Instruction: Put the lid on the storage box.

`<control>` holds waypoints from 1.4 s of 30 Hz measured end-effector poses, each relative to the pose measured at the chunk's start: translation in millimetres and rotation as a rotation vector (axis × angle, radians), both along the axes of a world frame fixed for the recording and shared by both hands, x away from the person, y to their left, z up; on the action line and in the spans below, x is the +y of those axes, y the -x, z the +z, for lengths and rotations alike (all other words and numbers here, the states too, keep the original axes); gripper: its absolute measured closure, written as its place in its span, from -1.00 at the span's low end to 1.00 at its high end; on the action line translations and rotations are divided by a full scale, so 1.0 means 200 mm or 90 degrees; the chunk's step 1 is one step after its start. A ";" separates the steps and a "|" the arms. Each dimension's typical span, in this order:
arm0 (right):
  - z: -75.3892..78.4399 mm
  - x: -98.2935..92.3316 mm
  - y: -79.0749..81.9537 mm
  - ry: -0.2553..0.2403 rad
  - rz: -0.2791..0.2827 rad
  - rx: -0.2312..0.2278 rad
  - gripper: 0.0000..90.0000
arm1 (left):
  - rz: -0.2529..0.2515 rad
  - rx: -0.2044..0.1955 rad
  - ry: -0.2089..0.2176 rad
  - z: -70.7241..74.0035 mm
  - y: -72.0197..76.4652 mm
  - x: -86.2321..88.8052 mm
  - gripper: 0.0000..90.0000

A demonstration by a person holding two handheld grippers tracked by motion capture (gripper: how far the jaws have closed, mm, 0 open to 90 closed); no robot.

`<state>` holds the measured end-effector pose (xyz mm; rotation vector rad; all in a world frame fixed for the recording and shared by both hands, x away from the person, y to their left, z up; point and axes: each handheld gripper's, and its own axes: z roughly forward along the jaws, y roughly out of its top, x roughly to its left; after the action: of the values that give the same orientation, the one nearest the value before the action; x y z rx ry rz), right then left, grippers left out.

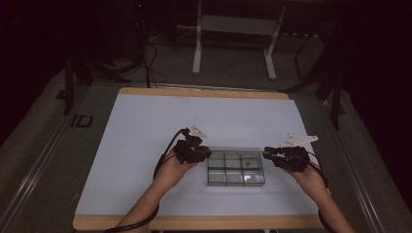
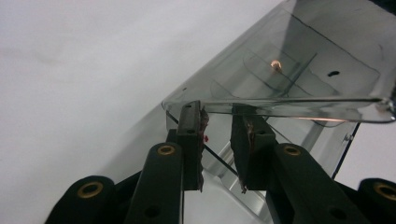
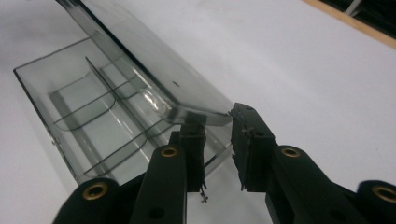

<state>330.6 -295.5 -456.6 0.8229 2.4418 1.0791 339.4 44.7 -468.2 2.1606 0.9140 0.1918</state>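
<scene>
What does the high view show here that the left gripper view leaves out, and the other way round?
High view alone: both hands, the left gripper and right gripper at opposite ends of the clear box, the whole white table with its wooden edge, and a metal frame on the floor behind. Left gripper view alone: its two black fingers on either side of the raised lid's rim, close up, and a small black mark on the lid. Both: the box's divided compartments and one small orange item inside.
</scene>
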 end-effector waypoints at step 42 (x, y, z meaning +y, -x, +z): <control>-0.22 -0.10 -0.01 -0.002 -0.030 0.071 0.42 | 0.029 0.033 -0.023 -0.20 0.02 0.06 0.57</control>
<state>332.5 -315.5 -500.5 0.9602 2.4995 1.0459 335.4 57.5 -508.7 2.1876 0.9975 0.1762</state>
